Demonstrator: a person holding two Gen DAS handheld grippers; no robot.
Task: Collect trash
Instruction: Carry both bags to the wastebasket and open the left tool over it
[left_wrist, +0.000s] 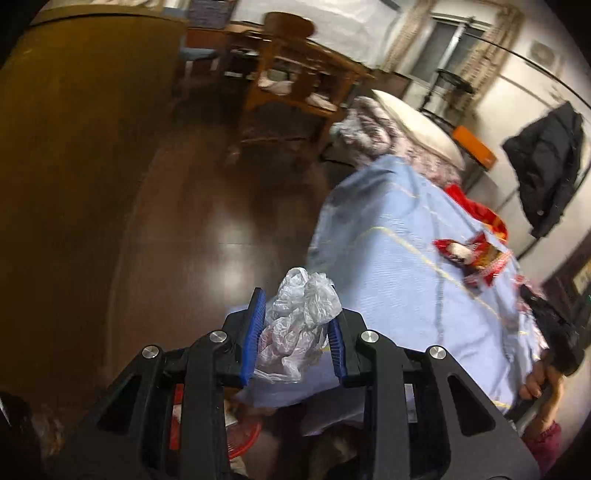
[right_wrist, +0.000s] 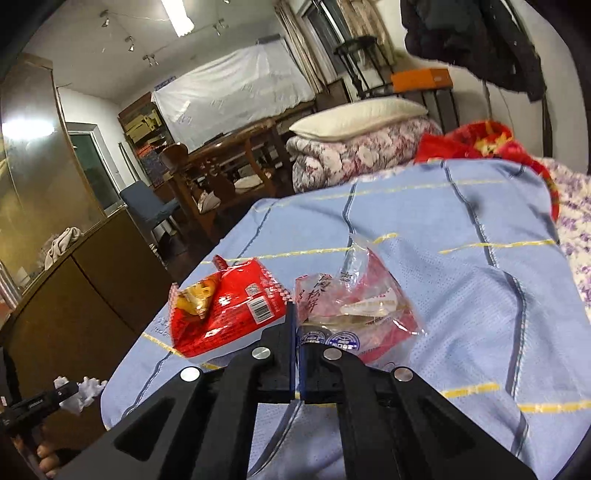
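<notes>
My left gripper (left_wrist: 295, 332) is shut on a crumpled clear plastic bag (left_wrist: 301, 317) and holds it over the floor beside the bed, above a red basket (left_wrist: 243, 437). It also shows at the far left of the right wrist view (right_wrist: 79, 393). My right gripper (right_wrist: 296, 350) is shut on the edge of a clear and red snack wrapper (right_wrist: 354, 306) lying on the blue bed sheet (right_wrist: 461, 288). A red snack packet (right_wrist: 225, 306) lies just left of it on the sheet; these wrappers show in the left wrist view (left_wrist: 476, 254).
A folded floral quilt (right_wrist: 354, 155) with a pillow (right_wrist: 354, 114) lies at the bed's far end, next to a red blanket (right_wrist: 484, 140). A wooden cabinet (right_wrist: 74, 295) stands left of the bed. A wooden table (left_wrist: 299, 74) stands across the dark floor (left_wrist: 207, 229).
</notes>
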